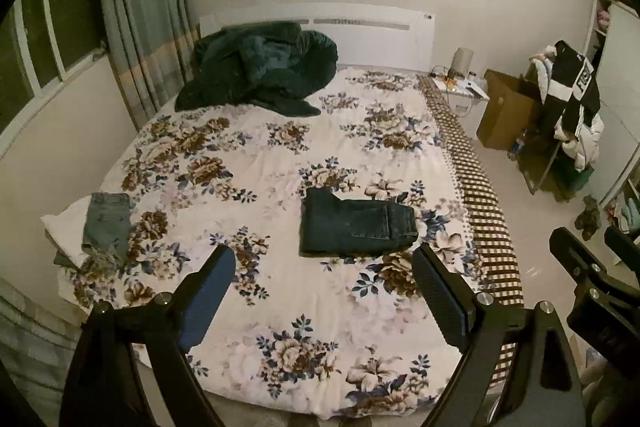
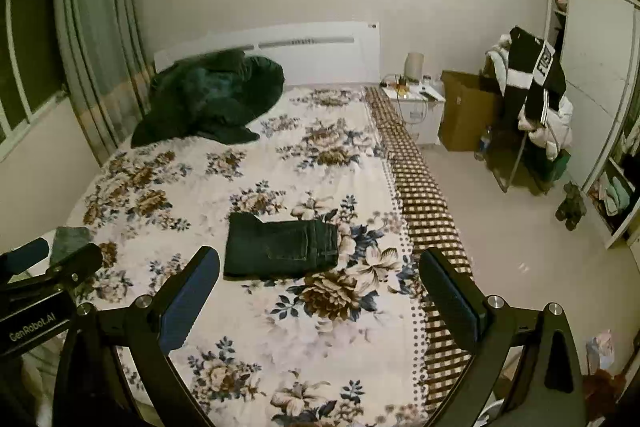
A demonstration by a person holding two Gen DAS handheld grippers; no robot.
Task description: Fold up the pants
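Dark blue jeans [image 1: 356, 227] lie folded into a compact rectangle on the floral bedspread [image 1: 248, 163], right of the bed's middle. They also show in the right wrist view [image 2: 280, 247]. My left gripper [image 1: 324, 259] is open and empty, held above the bed just in front of the jeans. My right gripper [image 2: 320, 263] is open and empty, held above the bed's near right part, also just in front of the jeans. The right gripper shows at the right edge of the left wrist view [image 1: 592, 251].
A lighter folded pair of jeans [image 1: 108, 223] lies on a white pillow [image 1: 66, 231] at the bed's left edge. A dark green blanket [image 1: 260, 67] is heaped by the headboard. A nightstand [image 2: 416, 99], cardboard box [image 2: 464, 111] and clothes-laden chair [image 2: 532, 95] stand on the right.
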